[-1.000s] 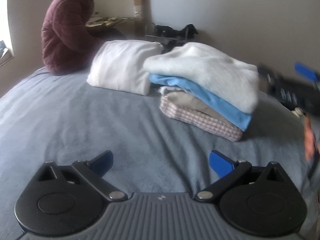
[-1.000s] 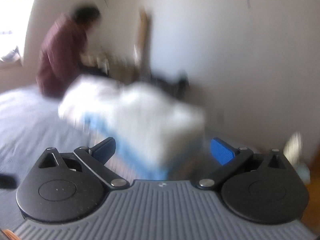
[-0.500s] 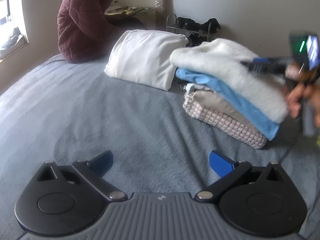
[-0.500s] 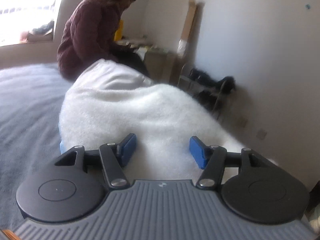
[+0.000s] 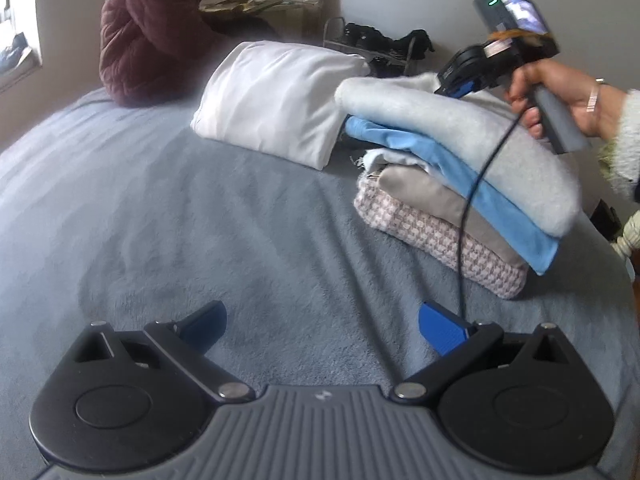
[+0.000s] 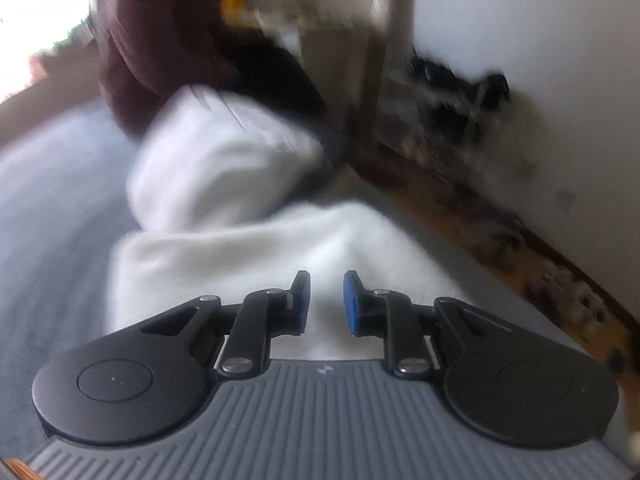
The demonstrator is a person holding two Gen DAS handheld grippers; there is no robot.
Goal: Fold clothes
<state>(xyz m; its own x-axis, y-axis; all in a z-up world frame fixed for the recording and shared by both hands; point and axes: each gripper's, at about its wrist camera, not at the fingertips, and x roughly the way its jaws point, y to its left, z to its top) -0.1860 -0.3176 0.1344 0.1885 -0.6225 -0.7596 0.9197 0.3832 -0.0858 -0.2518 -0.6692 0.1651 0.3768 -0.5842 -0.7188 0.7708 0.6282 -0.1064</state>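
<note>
A stack of folded clothes (image 5: pixel 460 196) lies on the grey-blue bed: a fluffy white garment (image 5: pixel 480 140) on top, a blue one (image 5: pixel 472 184), a beige one and a pink checked one (image 5: pixel 432 236) at the bottom. My left gripper (image 5: pixel 322 326) is open and empty, low over the bedcover in front of the stack. My right gripper (image 6: pixel 326 300) rests on top of the white garment (image 6: pixel 240 256), its jaws nearly closed with white fabric between them. It also shows in the left wrist view (image 5: pixel 460 88), held by a hand.
A folded white pillow or duvet (image 5: pixel 276 100) lies behind the stack. A person in a maroon jacket (image 5: pixel 152 28) sits at the bed's far edge. A shoe rack (image 5: pixel 376 44) stands by the wall. The right gripper's cable (image 5: pixel 464 216) hangs across the stack.
My right gripper's jaws have narrowed from wide open to nearly closed on top of the white garment. My left gripper stays open and has shifted a little nearer the stack.
</note>
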